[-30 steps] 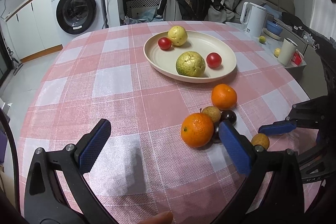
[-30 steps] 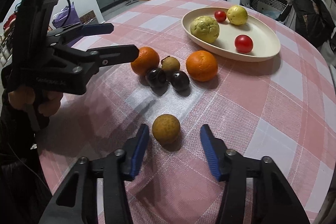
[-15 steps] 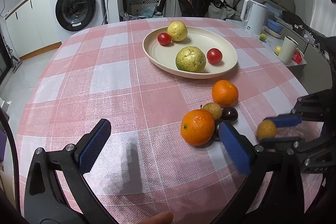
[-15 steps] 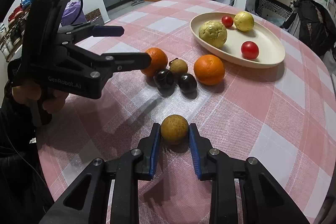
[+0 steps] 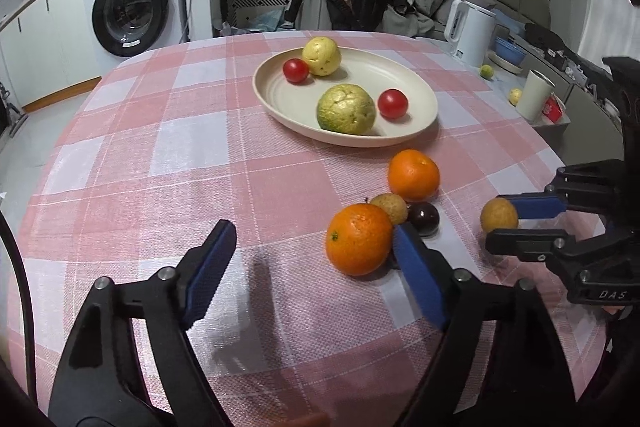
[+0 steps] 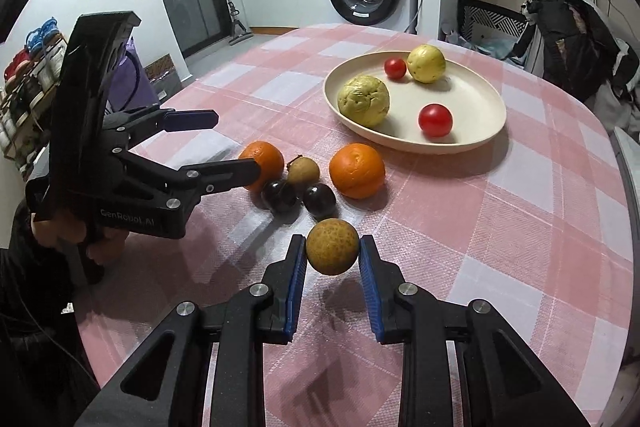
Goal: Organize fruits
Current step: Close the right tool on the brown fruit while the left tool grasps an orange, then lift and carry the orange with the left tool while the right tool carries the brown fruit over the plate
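Right tongs now clamped on brown fruit, left tongs closing, nothing between

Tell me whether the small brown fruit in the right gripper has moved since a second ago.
Yes. The brown fruit, then resting on the tablecloth, is now lifted off it in the right gripper, its shadow below.

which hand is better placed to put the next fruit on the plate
Right. The right gripper is already shut on the small brown fruit, lifted off the cloth, with the plate ahead. The left gripper holds nothing: its jaws are closing, and the orange sits beside them, not between.
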Demonstrator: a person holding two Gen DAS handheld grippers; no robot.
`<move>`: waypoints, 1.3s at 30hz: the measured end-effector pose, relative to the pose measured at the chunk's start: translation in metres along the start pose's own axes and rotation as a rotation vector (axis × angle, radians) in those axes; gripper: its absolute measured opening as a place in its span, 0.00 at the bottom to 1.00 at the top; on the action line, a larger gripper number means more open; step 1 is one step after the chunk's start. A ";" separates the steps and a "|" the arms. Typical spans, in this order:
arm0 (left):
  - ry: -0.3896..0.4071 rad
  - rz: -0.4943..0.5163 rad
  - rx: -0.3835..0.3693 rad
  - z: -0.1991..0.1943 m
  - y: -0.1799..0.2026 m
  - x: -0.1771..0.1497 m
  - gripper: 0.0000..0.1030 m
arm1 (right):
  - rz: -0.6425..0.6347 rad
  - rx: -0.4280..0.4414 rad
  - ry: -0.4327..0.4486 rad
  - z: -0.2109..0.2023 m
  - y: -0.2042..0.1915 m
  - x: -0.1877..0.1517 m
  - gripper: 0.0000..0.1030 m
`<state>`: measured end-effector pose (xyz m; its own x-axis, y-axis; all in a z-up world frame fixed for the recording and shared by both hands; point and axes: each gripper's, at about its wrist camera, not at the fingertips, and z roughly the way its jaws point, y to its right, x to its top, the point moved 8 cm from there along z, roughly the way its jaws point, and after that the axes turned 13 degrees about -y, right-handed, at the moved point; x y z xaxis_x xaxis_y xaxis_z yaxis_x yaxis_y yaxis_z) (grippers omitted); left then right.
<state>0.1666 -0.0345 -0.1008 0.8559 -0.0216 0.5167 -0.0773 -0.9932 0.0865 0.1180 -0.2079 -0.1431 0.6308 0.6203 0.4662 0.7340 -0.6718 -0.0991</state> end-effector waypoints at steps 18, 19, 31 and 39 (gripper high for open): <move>-0.024 0.034 -0.102 0.001 0.015 -0.004 0.29 | -0.006 -0.008 -0.004 0.003 -0.002 0.001 0.27; -0.021 0.029 -0.103 0.000 0.014 -0.003 0.29 | -0.006 -0.007 -0.003 0.003 -0.002 0.001 0.27; 0.024 -0.003 -0.076 -0.012 0.002 0.003 0.29 | 0.012 -0.012 0.007 0.002 0.004 0.003 0.27; 0.067 -0.006 -0.057 -0.026 -0.001 0.008 0.29 | 0.064 -0.009 0.055 -0.006 0.013 0.008 0.27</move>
<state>0.1608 -0.0308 -0.0748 0.8203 -0.0064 0.5719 -0.1033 -0.9852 0.1371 0.1311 -0.2138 -0.1359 0.6616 0.5530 0.5065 0.6901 -0.7132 -0.1228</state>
